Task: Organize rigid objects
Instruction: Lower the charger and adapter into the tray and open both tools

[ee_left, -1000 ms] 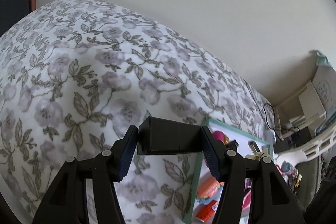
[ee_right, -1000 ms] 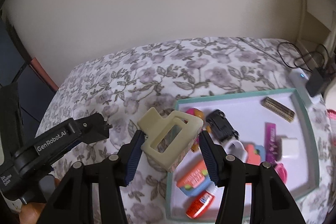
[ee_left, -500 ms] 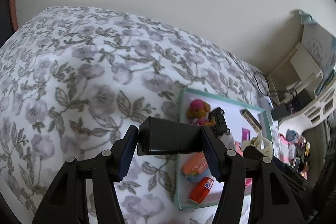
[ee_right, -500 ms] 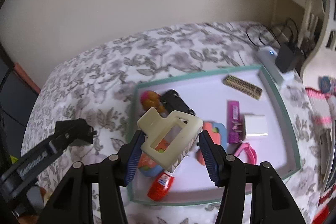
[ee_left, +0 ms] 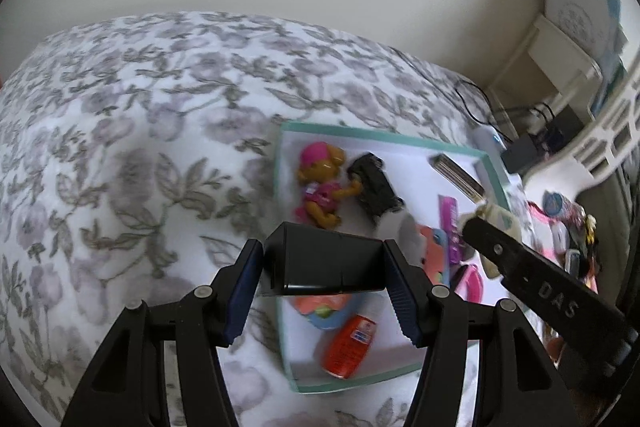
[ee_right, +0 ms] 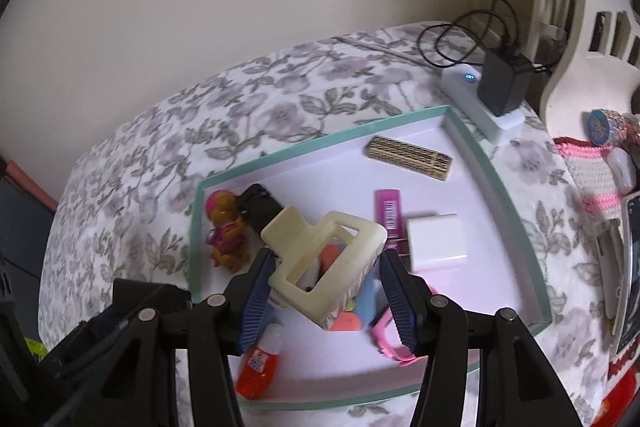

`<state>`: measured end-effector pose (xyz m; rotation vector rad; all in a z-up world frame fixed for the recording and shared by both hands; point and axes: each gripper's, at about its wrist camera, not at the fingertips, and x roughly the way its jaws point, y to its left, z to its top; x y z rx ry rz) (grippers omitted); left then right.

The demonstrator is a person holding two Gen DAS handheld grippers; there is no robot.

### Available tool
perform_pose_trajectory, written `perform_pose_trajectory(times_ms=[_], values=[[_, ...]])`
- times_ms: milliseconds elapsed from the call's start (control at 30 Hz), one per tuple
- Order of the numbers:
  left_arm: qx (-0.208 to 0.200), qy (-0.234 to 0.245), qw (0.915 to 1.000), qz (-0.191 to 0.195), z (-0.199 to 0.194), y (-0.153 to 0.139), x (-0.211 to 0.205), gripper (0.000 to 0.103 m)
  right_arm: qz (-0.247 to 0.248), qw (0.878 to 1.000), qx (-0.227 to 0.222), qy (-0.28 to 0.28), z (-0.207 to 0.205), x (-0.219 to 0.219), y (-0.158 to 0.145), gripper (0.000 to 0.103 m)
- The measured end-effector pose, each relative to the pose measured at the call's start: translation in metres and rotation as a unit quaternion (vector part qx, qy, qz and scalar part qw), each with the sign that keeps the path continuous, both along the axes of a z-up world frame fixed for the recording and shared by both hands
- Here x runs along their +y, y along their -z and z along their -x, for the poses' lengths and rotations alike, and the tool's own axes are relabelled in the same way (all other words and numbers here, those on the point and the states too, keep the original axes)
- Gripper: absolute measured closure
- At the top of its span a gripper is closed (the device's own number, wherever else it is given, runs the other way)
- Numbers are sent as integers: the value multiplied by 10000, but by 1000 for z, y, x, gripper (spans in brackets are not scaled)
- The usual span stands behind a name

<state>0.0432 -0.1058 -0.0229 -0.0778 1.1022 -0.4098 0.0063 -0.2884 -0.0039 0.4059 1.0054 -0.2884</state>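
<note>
My left gripper (ee_left: 323,287) is shut on a black box (ee_left: 324,265), held above the near left corner of a teal-rimmed tray (ee_left: 285,335). My right gripper (ee_right: 326,291) is shut on a cream hair claw clip (ee_right: 326,263), tilted, above the middle of the same tray (ee_right: 472,143). Inside the tray lie a pink-and-orange toy dog (ee_right: 225,227), a black toy car (ee_right: 258,207), a tan patterned box (ee_right: 408,157), a pink packet (ee_right: 388,213), a white cube (ee_right: 437,241) and an orange-red bottle (ee_right: 258,371). The right gripper's finger also shows in the left wrist view.
The tray rests on a floral bedspread (ee_left: 140,155). Past its far right corner sit a white power strip (ee_right: 476,103) with a black adapter (ee_right: 502,83) and cable. A cream slatted frame (ee_right: 592,11) and pink crochet items (ee_right: 592,167) crowd the right side.
Both grippers have moved over the bedspread toward the tray and rolled, each keeping its object. The tray has shifted from the lower right toward the middle of both views.
</note>
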Motion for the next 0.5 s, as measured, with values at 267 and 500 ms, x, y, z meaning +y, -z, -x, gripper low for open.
perform_pose_trajectory(times_ms=[267, 500], values=[[43, 449, 9990, -55, 10, 7, -25, 41, 35, 9995, 24, 308, 6, -17, 1, 45], [51, 724, 9973, -137, 15, 11, -37, 41, 88, 9994, 90, 313, 5, -18, 4, 45]])
